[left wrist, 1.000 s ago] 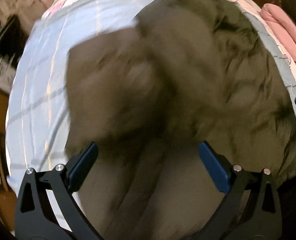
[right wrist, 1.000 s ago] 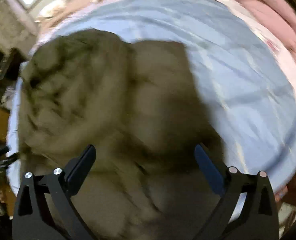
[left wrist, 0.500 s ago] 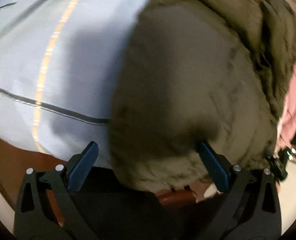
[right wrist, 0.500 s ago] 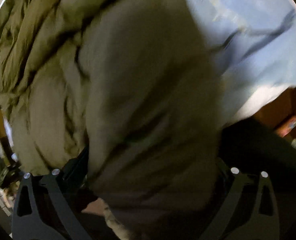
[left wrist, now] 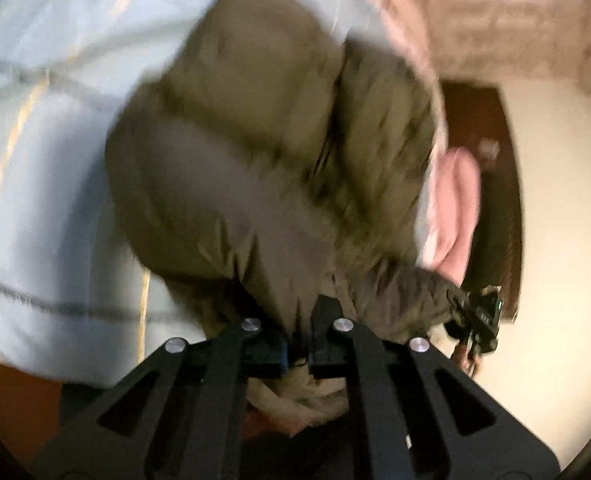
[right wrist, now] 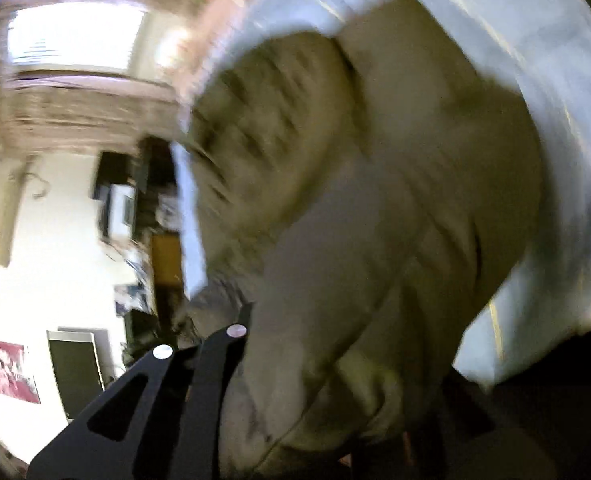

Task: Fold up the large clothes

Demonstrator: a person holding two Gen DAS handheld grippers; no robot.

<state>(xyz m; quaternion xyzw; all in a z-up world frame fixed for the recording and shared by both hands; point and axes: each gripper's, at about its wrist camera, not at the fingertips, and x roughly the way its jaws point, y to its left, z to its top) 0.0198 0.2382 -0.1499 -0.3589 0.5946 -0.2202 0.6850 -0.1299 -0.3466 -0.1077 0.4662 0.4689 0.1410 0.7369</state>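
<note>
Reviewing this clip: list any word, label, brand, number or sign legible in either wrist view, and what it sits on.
No text can be read in either view.
Red picture on the wall: blurred, no lettering to make out.
Olive jacket: no label or brand shows.
Light blue bedsheet: stripes only, no writing.
Left gripper and its black frame: no markings visible.

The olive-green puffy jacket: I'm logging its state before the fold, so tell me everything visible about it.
The olive-green puffy jacket is padded, wrinkled, matte fabric, bunched in a heap on the pale blue striped bedsheet. The left hand-held gripper is shut on its near edge. In the right view, cloth covers the right hand-held gripper's fingertips. Motion blur hides details.
</note>
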